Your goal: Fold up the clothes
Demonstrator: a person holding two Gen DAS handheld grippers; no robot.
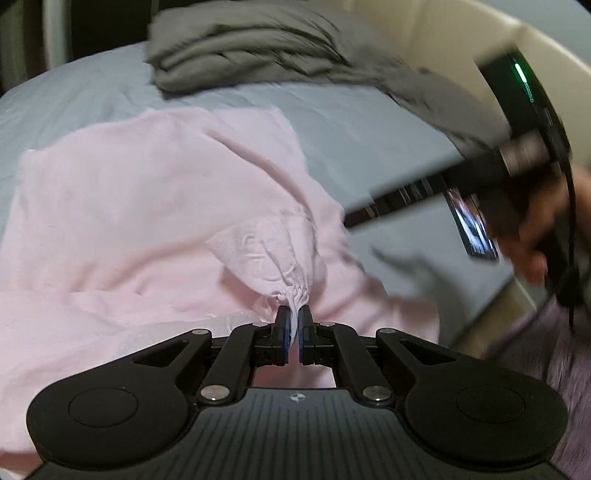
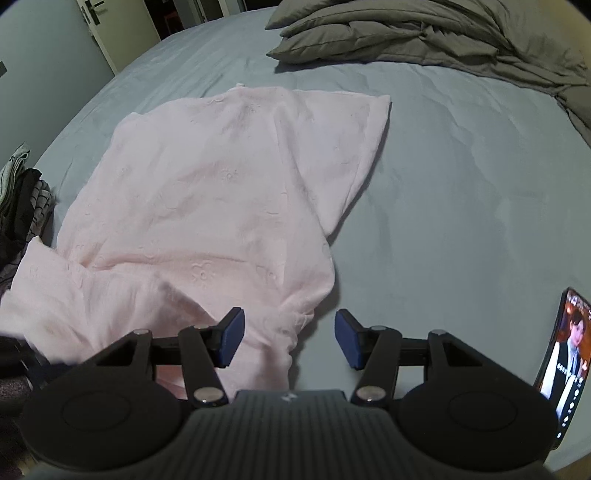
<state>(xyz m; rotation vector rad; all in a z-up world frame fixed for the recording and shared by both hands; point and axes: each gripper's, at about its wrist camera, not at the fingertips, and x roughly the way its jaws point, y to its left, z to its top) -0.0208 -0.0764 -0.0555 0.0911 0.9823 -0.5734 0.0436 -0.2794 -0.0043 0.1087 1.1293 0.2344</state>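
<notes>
A pale pink garment (image 2: 207, 192) lies spread and rumpled on the blue-grey bed sheet (image 2: 443, 184). In the left wrist view my left gripper (image 1: 294, 317) is shut on a bunched fold of the pink garment (image 1: 147, 206) and lifts it into a small peak. My right gripper (image 2: 290, 338) is open and empty, just above the garment's near edge, with its left pad (image 2: 231, 339) over the cloth and its right pad (image 2: 349, 341) over bare sheet. The right gripper also shows blurred in the left wrist view (image 1: 461, 181).
A grey duvet and pillow (image 2: 406, 33) lie heaped at the far side of the bed. A phone with a lit screen (image 2: 567, 354) stands at the right. A pile of dark clothes (image 2: 22, 199) sits at the left edge. A door (image 2: 99, 29) is far left.
</notes>
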